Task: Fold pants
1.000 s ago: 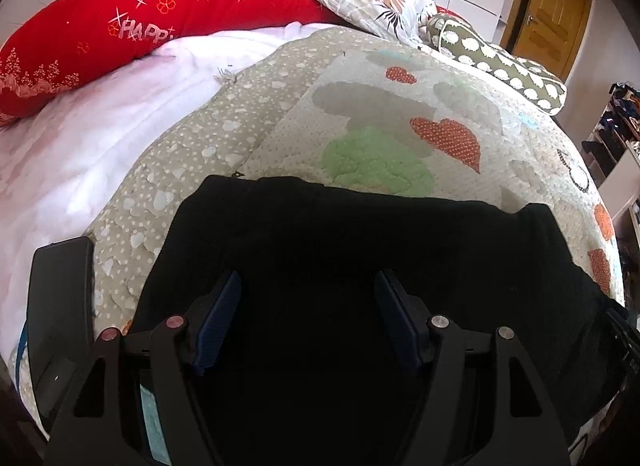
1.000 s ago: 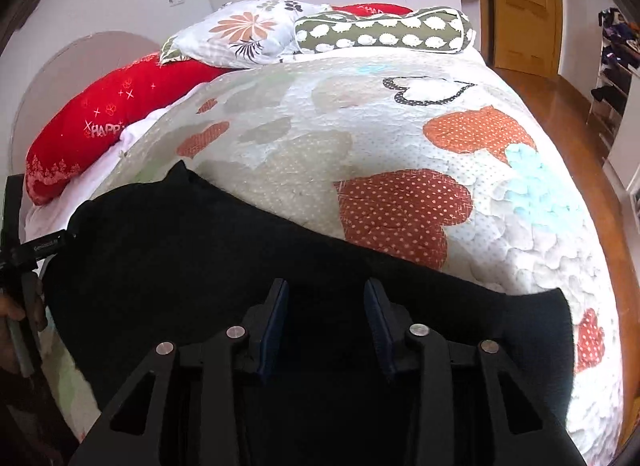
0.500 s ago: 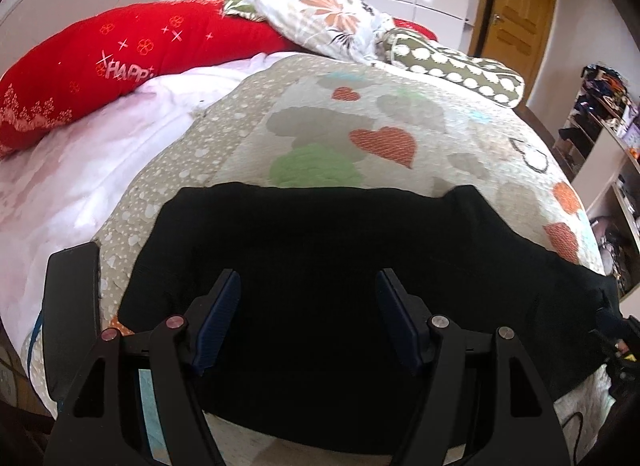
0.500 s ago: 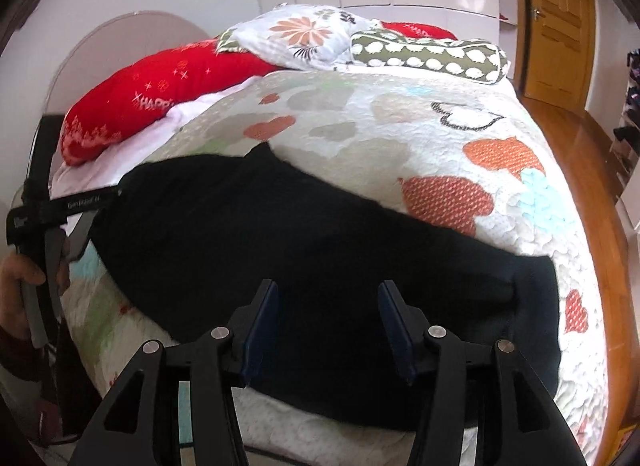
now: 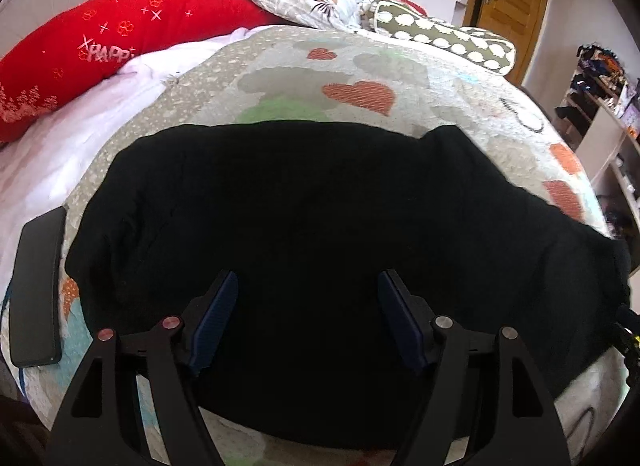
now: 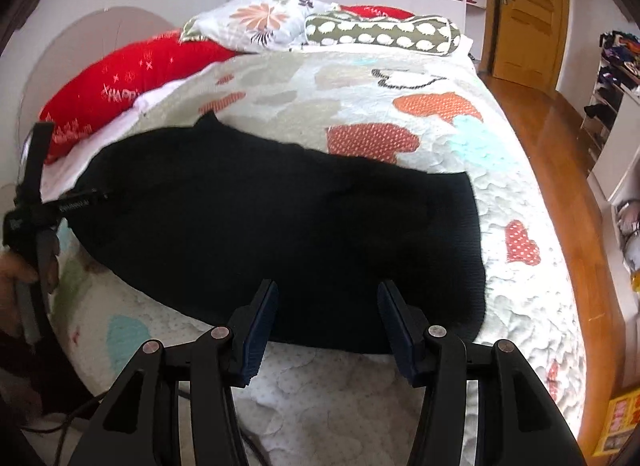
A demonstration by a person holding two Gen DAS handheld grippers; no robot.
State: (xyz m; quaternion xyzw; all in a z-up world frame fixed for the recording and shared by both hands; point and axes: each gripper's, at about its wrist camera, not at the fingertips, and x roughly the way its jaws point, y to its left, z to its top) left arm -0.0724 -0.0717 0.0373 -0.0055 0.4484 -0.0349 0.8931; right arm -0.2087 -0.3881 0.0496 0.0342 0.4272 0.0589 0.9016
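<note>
Black pants (image 5: 320, 225) lie flat across the near part of the heart-patterned quilt (image 5: 360, 77), folded into a long dark slab. My left gripper (image 5: 308, 278) hovers over their near left portion, jaws wide and still opening, nothing between the pads. In the right wrist view the pants (image 6: 280, 225) run from the left to a straight hem on the right. My right gripper (image 6: 329, 288) stands open above their near edge and grips nothing. The left gripper (image 6: 36, 209), held by a hand (image 6: 16, 274), shows at that view's left edge.
A black phone (image 5: 38, 290) lies on the bed left of the pants. A red pillow (image 5: 100, 49), a floral pillow (image 6: 256, 21) and a dotted bolster (image 6: 380, 31) sit at the head. Wooden floor (image 6: 560, 169) and shelves (image 6: 612, 77) lie to the right.
Both grippers have drawn back toward the near edge of the bed, so more of the pants and quilt shows. The right jaws have widened. The pants lie as before.
</note>
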